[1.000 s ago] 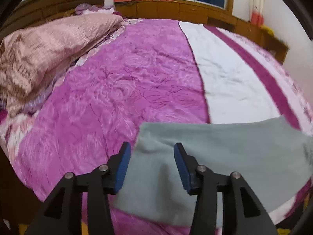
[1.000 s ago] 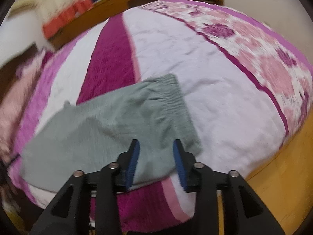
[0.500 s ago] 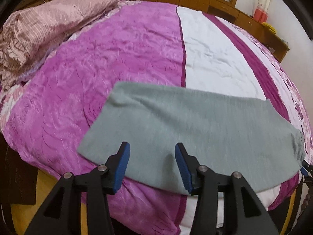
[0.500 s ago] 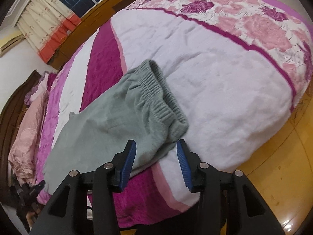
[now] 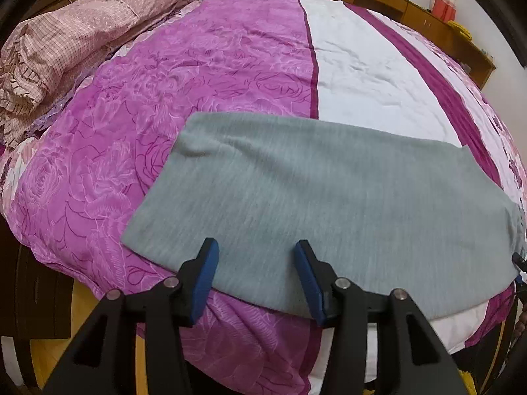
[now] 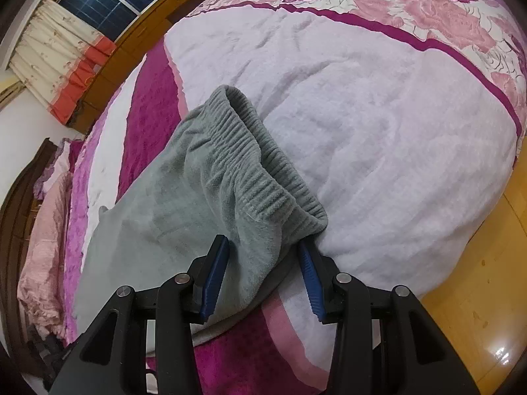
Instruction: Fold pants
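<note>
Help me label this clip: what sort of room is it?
Most likely a home bedroom: grey pants lie on a bed with a floral pink-purple cover, bedding piled by the headboard, and a curtained window.

The plain grey-green knit pants point(image 5: 329, 204) lie on a bed cover point(image 5: 230, 65) banded in magenta rose print, white, and pink roses. Left of the pants, a pink checked quilt point(image 5: 82, 26). Black hand-held grippers carry blue pads point(image 6: 214, 276).

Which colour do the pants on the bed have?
The pants are plain grey-green; the left wrist view shows this best.
</note>
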`<state>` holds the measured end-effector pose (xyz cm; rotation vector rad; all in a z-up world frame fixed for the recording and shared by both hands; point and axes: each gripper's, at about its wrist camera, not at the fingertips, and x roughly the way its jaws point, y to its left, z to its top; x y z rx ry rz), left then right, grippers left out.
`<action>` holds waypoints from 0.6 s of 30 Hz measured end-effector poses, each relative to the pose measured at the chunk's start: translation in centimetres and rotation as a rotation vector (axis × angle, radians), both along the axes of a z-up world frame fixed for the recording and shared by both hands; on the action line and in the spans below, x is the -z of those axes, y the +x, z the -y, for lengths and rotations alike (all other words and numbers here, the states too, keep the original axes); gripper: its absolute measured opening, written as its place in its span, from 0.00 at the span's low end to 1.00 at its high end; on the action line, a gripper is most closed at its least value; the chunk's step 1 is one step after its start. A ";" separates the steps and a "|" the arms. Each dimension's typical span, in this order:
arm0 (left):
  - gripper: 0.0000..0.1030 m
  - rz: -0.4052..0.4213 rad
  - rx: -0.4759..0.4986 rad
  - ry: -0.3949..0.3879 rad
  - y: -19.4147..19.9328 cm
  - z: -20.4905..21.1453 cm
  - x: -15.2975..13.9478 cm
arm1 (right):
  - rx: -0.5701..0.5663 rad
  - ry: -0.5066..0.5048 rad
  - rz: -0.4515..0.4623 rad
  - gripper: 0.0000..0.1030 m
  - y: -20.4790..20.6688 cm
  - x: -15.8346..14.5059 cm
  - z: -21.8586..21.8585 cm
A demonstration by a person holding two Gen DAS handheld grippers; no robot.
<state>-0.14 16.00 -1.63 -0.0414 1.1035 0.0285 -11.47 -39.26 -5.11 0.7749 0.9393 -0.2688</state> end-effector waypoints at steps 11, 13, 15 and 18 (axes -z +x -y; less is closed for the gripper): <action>0.50 -0.005 -0.003 -0.002 0.0 0.0 0.0 | 0.011 -0.079 -0.047 0.36 1.2 -1.1 -1.2; 0.50 -0.004 -0.002 -0.002 0.0 0.0 -0.1 | 0.016 -0.075 -0.050 0.36 1.4 -0.9 -1.2; 0.50 -0.004 -0.001 -0.003 0.0 0.0 0.0 | 0.007 -0.096 -0.059 0.36 1.7 -0.8 -1.4; 0.51 -0.007 -0.002 -0.002 0.0 -0.1 0.1 | -0.006 -0.137 -0.076 0.36 2.2 -1.0 -1.8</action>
